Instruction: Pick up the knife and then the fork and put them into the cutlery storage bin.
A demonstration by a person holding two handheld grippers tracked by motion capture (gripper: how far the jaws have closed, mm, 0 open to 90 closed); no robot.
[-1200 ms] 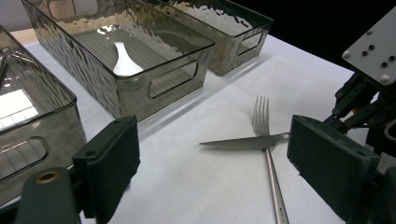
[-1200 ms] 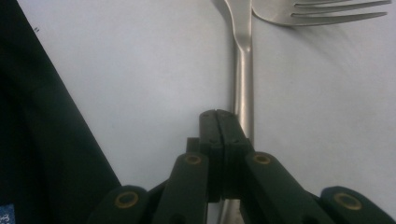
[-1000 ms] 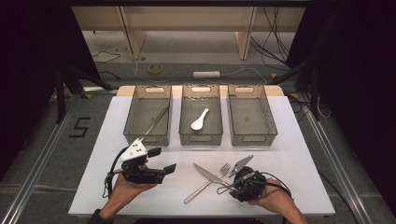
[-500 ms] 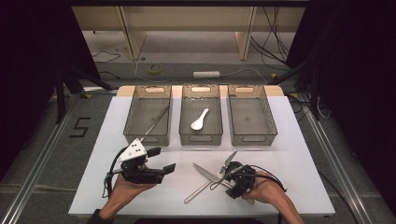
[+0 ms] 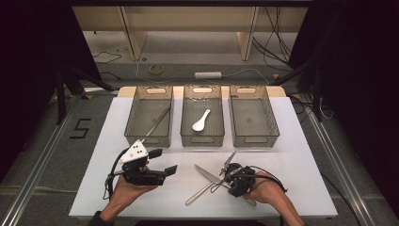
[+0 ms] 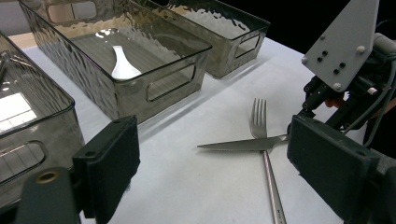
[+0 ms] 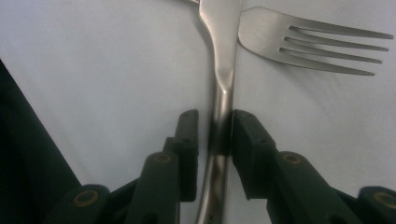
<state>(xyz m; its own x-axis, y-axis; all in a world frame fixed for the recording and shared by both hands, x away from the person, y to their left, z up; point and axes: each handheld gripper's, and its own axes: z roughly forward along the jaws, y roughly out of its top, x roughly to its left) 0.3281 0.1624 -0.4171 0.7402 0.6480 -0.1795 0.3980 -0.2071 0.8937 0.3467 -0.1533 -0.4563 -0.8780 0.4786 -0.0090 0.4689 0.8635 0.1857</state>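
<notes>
A steel knife (image 5: 205,173) lies across a fork (image 5: 200,194) on the white table, near its front edge. My right gripper (image 5: 225,181) sits low at the knife's handle end. In the right gripper view its jaws have just been closing around the knife handle (image 7: 222,46). The right pad meets the handle and a thin gap stays at the left pad, so the right gripper (image 7: 215,135) counts as open. The fork's tines (image 7: 299,42) lie just beyond. My left gripper (image 5: 164,161) is held wide open and empty left of the cutlery, pointing at the knife (image 6: 243,143) and fork (image 6: 259,119).
Three clear trays stand in a row behind the cutlery. The left tray (image 5: 148,136) holds a long metal utensil (image 5: 157,121). In the middle tray (image 5: 202,139) lies a white spoon (image 5: 201,121), and the right tray (image 5: 254,139) has nothing in it. Bare table lies right of my right hand.
My right gripper slid left along the table to the knife's handle and its jaws narrowed around it. The left gripper stayed where it was.
</notes>
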